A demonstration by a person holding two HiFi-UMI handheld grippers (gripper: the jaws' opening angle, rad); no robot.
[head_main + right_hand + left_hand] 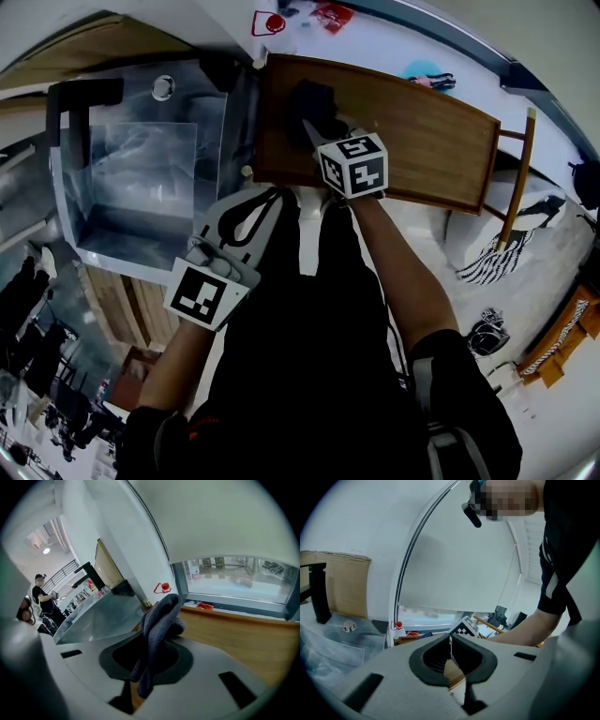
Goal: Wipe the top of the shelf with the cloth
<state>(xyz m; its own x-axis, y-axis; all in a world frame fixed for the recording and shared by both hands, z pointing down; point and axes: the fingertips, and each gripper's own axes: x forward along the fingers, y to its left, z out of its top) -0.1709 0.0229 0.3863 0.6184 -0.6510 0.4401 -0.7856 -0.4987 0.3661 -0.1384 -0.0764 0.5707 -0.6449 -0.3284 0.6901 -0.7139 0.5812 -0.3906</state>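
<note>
The brown wooden shelf top (pixel 412 131) runs across the head view. My right gripper (pixel 319 122) is over its left part, shut on a dark grey cloth (pixel 312 98) that rests bunched on the wood. In the right gripper view the cloth (pixel 161 620) hangs pinched between the jaws of that gripper (pixel 152 660), with the shelf top (pixel 239 634) beyond it. My left gripper (pixel 270 199) hovers at the shelf's near edge, shut with nothing in it. In its own view the left gripper (pixel 450 644) shows its jaws meeting, and the right gripper's marker cube (pixel 465 626) stands just behind them.
A stainless steel sink (pixel 141 159) with a black tap (pixel 84 94) adjoins the shelf's left end. Red items (pixel 330 14) lie on the sill behind. A wooden frame (pixel 518 178) stands at the shelf's right end. A person (pixel 43 599) stands far off.
</note>
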